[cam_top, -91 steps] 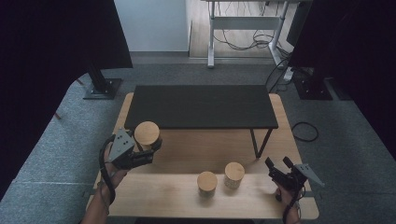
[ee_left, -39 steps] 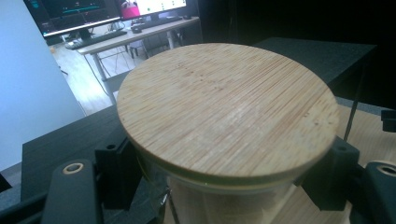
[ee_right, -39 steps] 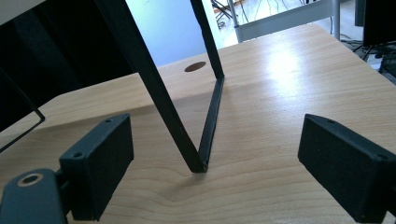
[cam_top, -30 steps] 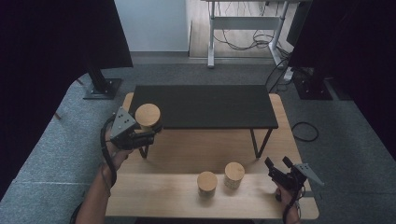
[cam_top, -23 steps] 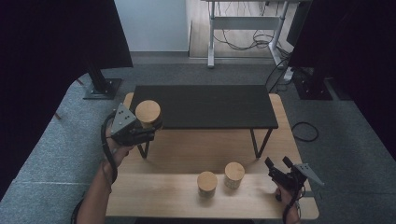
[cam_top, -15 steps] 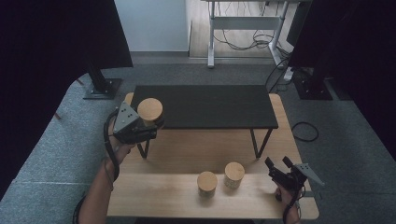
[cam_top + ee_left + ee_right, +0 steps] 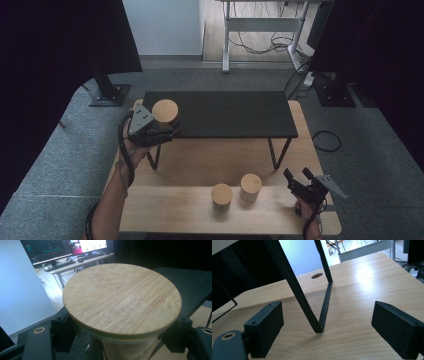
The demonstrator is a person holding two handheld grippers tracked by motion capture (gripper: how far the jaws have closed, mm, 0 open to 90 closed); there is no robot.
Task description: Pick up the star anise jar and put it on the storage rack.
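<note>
A glass jar with a round bamboo lid (image 7: 165, 112) (image 7: 122, 300) is held in the air over the left end of the black shelf (image 7: 225, 114), with my left gripper (image 7: 159, 131) (image 7: 117, 340) shut on its body just under the lid. Two more bamboo-lidded jars (image 7: 221, 196) (image 7: 251, 186) stand side by side on the wooden table (image 7: 165, 210) near its front edge. At the table's front right, my right gripper (image 7: 298, 178) (image 7: 325, 332) rests open, its jaws wide apart with nothing between them, pointing at the shelf's black metal leg (image 7: 324, 305).
The black shelf stands on thin metal legs (image 7: 274, 153) on the table's far half. A round cable hole (image 7: 317, 275) is in the tabletop. Beyond the table lie grey carpet, a black stand base (image 7: 109, 94) and a desk frame with cables (image 7: 260, 30).
My left gripper has lifted the jar up and carried it forward and to the right, from beside the shelf's left end to above it. The right gripper has stayed still.
</note>
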